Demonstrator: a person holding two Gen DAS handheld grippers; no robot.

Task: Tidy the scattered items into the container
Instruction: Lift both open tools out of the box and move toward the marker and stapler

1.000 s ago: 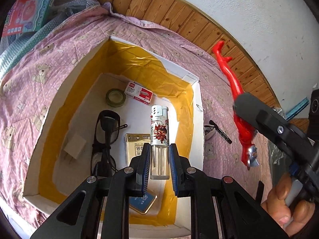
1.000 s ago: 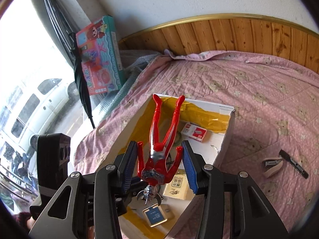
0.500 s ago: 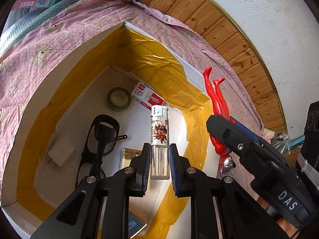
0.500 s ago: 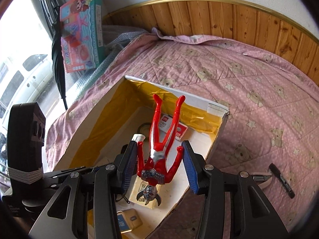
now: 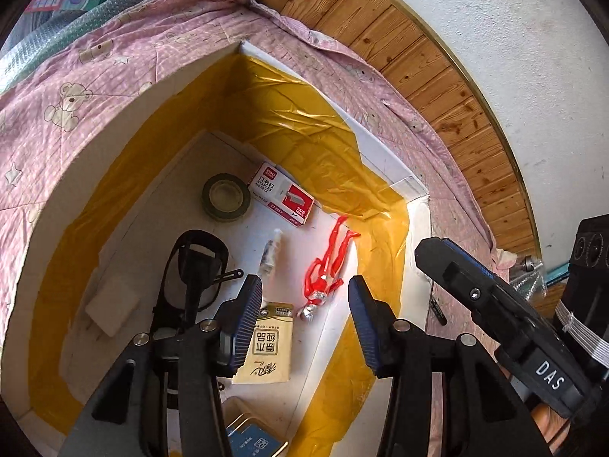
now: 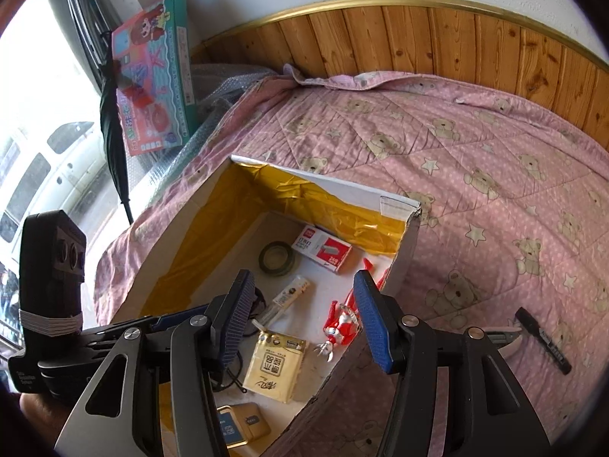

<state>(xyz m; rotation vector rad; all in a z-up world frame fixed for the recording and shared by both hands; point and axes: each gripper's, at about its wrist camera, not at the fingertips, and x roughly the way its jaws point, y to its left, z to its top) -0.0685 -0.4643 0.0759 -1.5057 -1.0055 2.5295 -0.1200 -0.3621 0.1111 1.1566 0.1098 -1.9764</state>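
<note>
The container is a white cardboard box (image 5: 380, 144) (image 6: 323, 179) lined with yellow tape, standing on a pink bedspread. A red toy figure (image 5: 325, 270) (image 6: 342, 320) and a lighter (image 5: 272, 253) (image 6: 289, 293) lie loose on the box floor. My left gripper (image 5: 304, 293) hangs open above them with nothing between its fingers. Over the same spot my right gripper (image 6: 303, 285) is open too and holds nothing. On the bedspread outside the box, a black marker (image 6: 544, 339) rests beside a small pale item (image 6: 502, 333), partly hidden by my right finger.
A staple box (image 5: 283, 198), tape roll (image 5: 226, 202), black glasses (image 5: 194, 270), yellow pack (image 5: 268, 346), white block (image 5: 110, 304) and blue tin (image 5: 255, 438) also lie in the box. A toy carton (image 6: 156, 76) leans at the window, by the wooden headboard (image 6: 437, 38).
Both grippers have opened. The lighter left the left gripper and the red figure left the right one, and both now lie on the box floor.
</note>
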